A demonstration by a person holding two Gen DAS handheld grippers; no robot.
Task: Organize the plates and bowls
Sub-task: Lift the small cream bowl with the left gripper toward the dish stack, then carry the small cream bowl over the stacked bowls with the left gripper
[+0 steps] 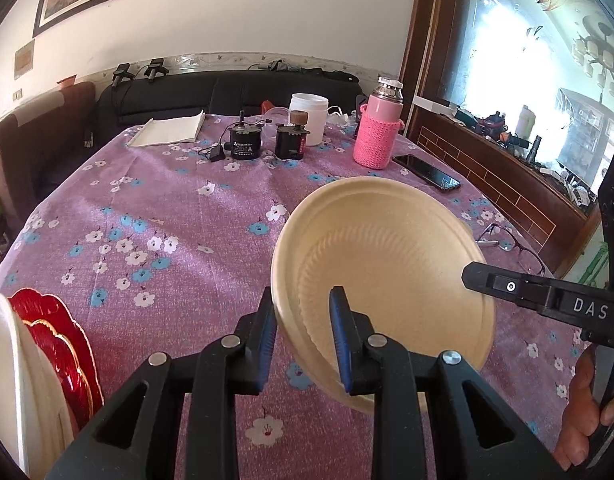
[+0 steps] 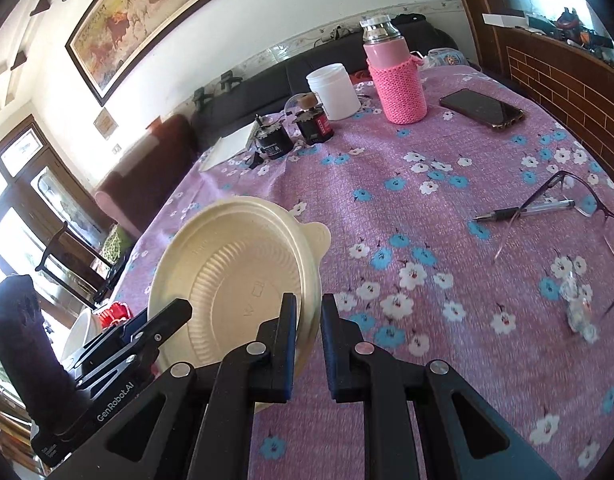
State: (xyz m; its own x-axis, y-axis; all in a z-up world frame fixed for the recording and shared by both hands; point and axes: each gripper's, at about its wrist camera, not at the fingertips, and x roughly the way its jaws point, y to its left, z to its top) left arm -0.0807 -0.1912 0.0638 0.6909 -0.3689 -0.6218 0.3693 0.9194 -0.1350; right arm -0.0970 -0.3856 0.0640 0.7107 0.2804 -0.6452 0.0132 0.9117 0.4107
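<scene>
Left gripper [image 1: 303, 336]: jaws straddle the near rim of a cream bowl [image 1: 387, 272], one blue pad outside the wall, one inside. The rim sits in the gap; whether the pads are actually pressing on it I cannot tell, as a sliver of space seems to show on the inner side.

Right gripper [image 2: 309, 344]: jaws nearly closed across the opposite rim of the same bowl [image 2: 235, 276], one finger on each side of the wall. Looks like a grasp on the rim.

Bowl position: lifted clear of the purple floral tablecloth [image 1: 167, 208], tipped on edge between the two grippers, with its ribbed base facing the right wrist camera and its hollow facing the left. A small tab [image 2: 321, 236] sticks out from the rim on the far side.

Handling, as a judgement: thin moulded disposable ware, very light, with some flex in the wall. Hard squeezing would likely buckle or crease it. The smooth surface may slip under a loose pinch. Best hold is the rolled rim, where the material is stiffest; one gripper should suffice for carrying.

Nearby: a red plate [image 1: 63, 340] with a gilt scalloped edge and a white dish [image 1: 15, 380] at the left edge of the left view, probably the stacking area. Glasses [image 2: 579, 200] and a pen [image 2: 523, 211] lie well apart on the cloth.
</scene>
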